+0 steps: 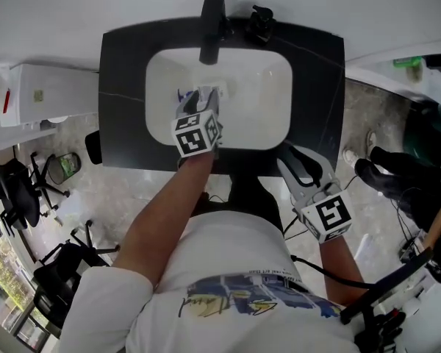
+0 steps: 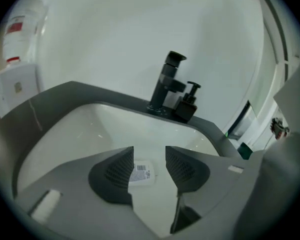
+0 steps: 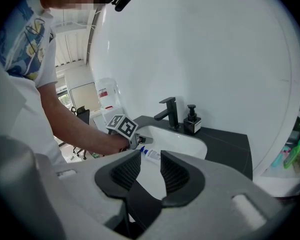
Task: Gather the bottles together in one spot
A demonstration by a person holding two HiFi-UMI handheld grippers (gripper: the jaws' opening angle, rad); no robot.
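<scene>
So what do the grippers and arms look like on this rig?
Both the left gripper and right gripper: grey plastic bodies, black ribbed pads. Each carries a white cube with black square markers. A black cable runs by the right arm. White short-sleeved T-shirt with blue-and-yellow print.

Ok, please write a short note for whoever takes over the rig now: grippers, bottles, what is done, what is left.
Left hand-held gripper: open, over the white sink basin, lined up on the small white barcode-labelled bottle lying there, no grip yet.
Right hand-held gripper: open, empty, at the dark counter front edge.
Black pump bottle stands beside the black faucet.
Done: nothing gathered. Left: grasp the white bottle, bring bottles together.
</scene>
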